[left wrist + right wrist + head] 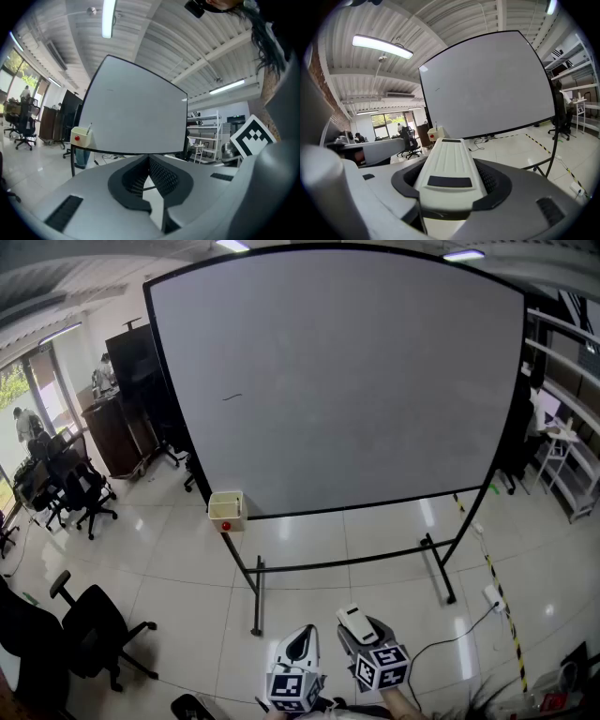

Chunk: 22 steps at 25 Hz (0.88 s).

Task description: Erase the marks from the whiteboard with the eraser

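Observation:
A large whiteboard (pixel 347 381) stands on a black wheeled frame ahead of me. One short dark mark (pixel 232 397) sits on its upper left part; the rest looks blank. Low in the head view, my right gripper (pixel 362 634) is shut on a white eraser (pixel 355 622), well short of the board. The right gripper view has the eraser (pixel 447 164) lying lengthwise between the jaws, pointing at the whiteboard (pixel 487 89) and its mark (pixel 437 88). My left gripper (pixel 300 645) hangs beside the right one, shut with nothing in it. Its view also faces the whiteboard (pixel 136 117).
A small cream box (pixel 226 510) with a red button hangs at the board's lower left corner. Black office chairs (pixel 94 624) and a dark cabinet (pixel 127 427) stand on the left. Shelving (pixel 572 465) lines the right. A cable and power strip (pixel 494 596) lie on the tiled floor by striped tape.

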### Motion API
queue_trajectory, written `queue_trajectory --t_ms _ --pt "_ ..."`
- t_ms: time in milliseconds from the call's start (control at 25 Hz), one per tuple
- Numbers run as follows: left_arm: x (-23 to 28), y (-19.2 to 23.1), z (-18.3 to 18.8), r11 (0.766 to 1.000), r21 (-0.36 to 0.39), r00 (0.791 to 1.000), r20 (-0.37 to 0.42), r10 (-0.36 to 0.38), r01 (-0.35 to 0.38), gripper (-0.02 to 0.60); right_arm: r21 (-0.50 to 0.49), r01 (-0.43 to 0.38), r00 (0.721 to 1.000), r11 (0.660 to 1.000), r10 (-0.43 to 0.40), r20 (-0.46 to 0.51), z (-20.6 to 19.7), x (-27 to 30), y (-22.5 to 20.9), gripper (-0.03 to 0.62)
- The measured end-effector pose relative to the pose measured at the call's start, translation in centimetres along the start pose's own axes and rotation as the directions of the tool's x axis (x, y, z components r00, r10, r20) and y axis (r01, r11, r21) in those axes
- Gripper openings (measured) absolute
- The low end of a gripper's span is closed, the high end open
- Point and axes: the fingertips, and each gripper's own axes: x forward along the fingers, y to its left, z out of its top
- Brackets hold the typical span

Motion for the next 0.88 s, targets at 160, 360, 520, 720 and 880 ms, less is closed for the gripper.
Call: queue_trajectory --t_ms 160,360,520,720,880 --pt "0.7 1.7 1.5 0.999 -0.04 0.999 -0.006 0.034 -0.035 -0.011 -0.047 -0.001 0.998 0.999 0.004 0.069 5.3 3.7 -1.2 0.278" --pt "2.9 7.0 2.7 0.996 -0.051 0.997 0.022 0.072 -0.07 -0.011 -0.125 0.026 0.97 0.992 0.005 0.242 17.5 11.1 -1.4 0.278" --pt "6.0 12.1 3.6 0.999 -0.013 0.999 0.015 0.032 -0.032 -0.011 -0.221 0.08 0.918 0.972 0.015 0.395 29.1 17.7 1.1 0.278" --pt "9.8 21.6 7.1 1.0 0.021 0.999 0.036 0.018 -0.019 -0.011 -0.275 0.194 0.855 0.942 -0.025 0.518 40.3 26.0 5.6 0.276" --pt "12.2 27.0 9.9 1.0 0.021 0.997 0.073 0.014 -0.015 -0.011 -0.231 0.273 0.799 0.934 -0.086 0.595 47.1 30.1 6.7 0.276"
